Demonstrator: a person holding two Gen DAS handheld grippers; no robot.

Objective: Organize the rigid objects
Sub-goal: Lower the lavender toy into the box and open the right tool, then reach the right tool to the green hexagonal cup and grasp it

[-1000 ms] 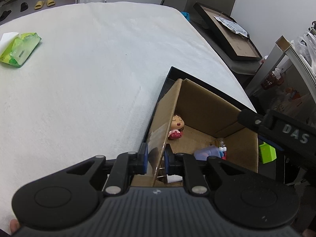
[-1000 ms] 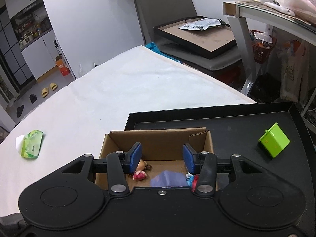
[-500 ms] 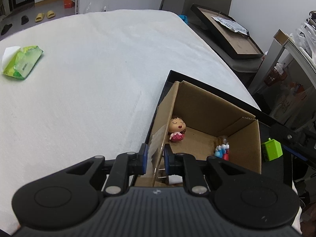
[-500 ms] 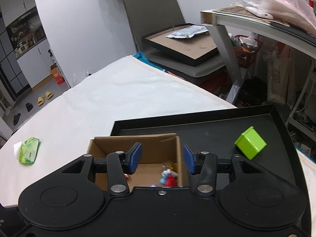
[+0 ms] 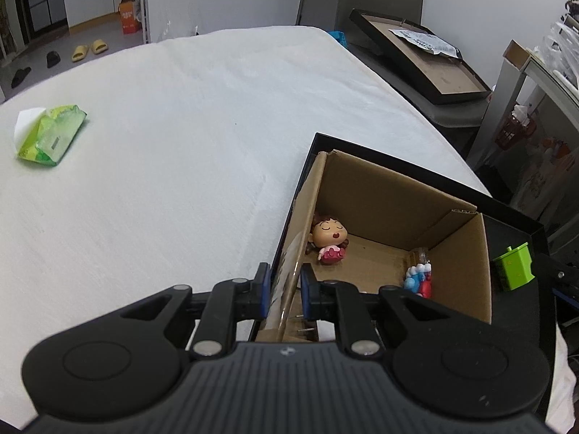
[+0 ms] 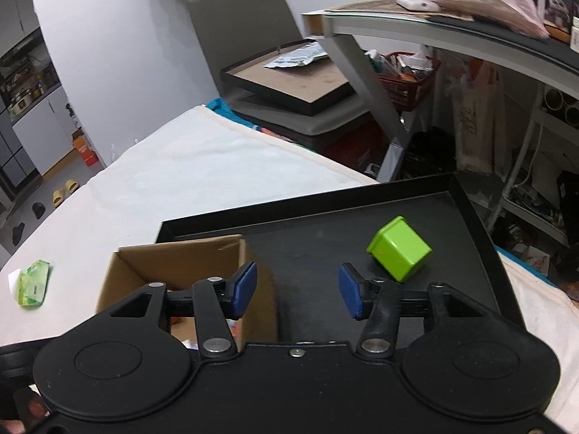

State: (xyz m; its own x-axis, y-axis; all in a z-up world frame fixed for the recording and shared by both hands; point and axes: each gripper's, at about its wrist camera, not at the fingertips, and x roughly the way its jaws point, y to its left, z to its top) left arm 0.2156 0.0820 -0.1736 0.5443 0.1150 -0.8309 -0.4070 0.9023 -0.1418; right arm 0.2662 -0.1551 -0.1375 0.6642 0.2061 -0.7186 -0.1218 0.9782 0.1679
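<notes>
Your left gripper [image 5: 284, 287] had its jaws clamped on the cardboard box [image 5: 391, 209] wall; your right gripper [image 6: 297, 289] hung released above the black tray [image 6: 470, 213], near the green cube [image 6: 400, 247].

An open brown cardboard box [image 5: 394, 217] is stood on a black tray [image 6: 325, 224]. A doll figurine [image 5: 328, 238] is seen inside at 9 o'clock, a blue-red toy [image 5: 418, 278] at 3. A green cube [image 6: 400, 247] lies tilted on the tray.

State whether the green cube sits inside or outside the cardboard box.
Outside. The green cube rests on the black tray, to the right of the cardboard box, apart from its wall.
</notes>
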